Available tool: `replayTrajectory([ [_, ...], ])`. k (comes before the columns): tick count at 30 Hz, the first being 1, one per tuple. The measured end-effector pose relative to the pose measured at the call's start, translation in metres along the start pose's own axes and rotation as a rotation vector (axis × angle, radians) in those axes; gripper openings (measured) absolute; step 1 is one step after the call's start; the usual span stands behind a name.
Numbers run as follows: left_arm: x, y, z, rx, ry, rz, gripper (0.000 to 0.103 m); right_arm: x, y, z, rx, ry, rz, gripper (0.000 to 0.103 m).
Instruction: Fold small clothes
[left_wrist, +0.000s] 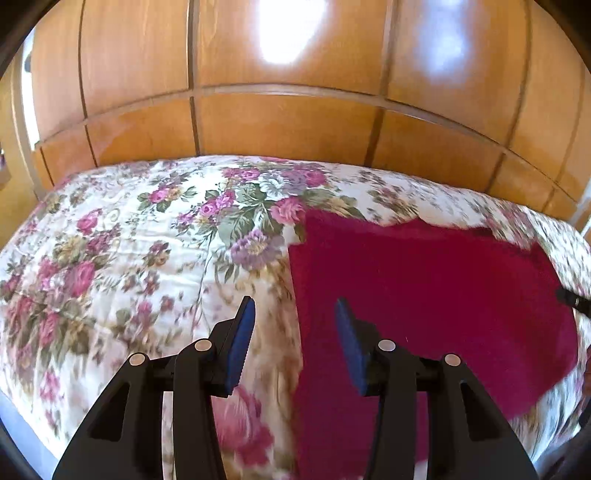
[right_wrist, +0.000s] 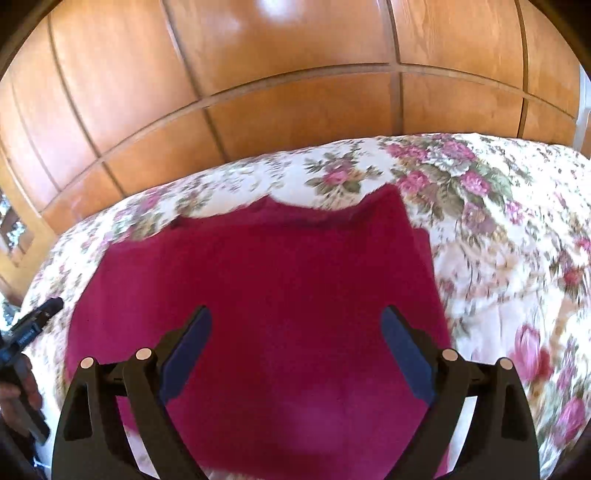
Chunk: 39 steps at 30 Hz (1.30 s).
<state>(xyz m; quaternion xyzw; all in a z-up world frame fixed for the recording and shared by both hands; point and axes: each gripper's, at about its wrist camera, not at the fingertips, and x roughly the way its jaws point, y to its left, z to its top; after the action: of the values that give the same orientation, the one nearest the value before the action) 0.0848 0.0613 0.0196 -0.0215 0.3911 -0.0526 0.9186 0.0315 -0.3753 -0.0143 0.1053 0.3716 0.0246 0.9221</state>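
Broadly, the floral bedspread (left_wrist: 122, 236) lies bare to the left of the red garment (left_wrist: 424, 280), reaching to the wooden panelled wall (left_wrist: 280, 125) behind the bed; on the right wrist view more open quilt runs along the garment's right edge. The left gripper (left_wrist: 295, 314) hovers over the garment's left edge, its 2 blue pads (left_wrist: 242, 343) parted with nothing between them. The right gripper (right_wrist: 295, 325) hangs above the middle of the garment, jaws spread wide and holding nothing.

Both views are motion-blurred, so the fabric's weave and seams cannot be made out. The garment's near hem is cut off behind the gripper bodies. The left gripper shows only as a dark sliver at the left rim of the right wrist view.

Spread flat, the deep crimson garment has a scooped far edge between 2 raised corners, and its right side shows a narrow folded layer.
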Motion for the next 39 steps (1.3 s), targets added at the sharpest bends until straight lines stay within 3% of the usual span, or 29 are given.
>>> replayTrajectory([
  [4, 0.026, 0.006, 0.025, -0.070, 0.026, -0.008, 0.044, 0.025, -0.008, 0.017, -0.013, 0.012, -0.073, 0.092],
  [8, 0.052, -0.008, 0.040, -0.034, 0.027, 0.039, 0.044, 0.043, -0.015, 0.027, -0.010, 0.018, -0.100, 0.092],
  [12, 0.093, -0.019, 0.035, 0.006, 0.087, 0.125, 0.044, 0.069, -0.019, 0.036, -0.020, 0.041, -0.135, 0.095],
  [16, 0.107, -0.014, 0.025, -0.031, 0.093, 0.125, 0.047, 0.093, -0.028, 0.031, 0.001, 0.055, -0.125, 0.101],
  [29, 0.036, -0.020, 0.019, -0.047, -0.060, 0.075, 0.048, 0.094, -0.035, 0.027, 0.022, 0.027, -0.090, 0.101],
  [39, -0.003, -0.038, 0.003, -0.027, -0.101, 0.059, 0.048, 0.092, -0.035, 0.027, 0.020, 0.025, -0.093, 0.101],
])
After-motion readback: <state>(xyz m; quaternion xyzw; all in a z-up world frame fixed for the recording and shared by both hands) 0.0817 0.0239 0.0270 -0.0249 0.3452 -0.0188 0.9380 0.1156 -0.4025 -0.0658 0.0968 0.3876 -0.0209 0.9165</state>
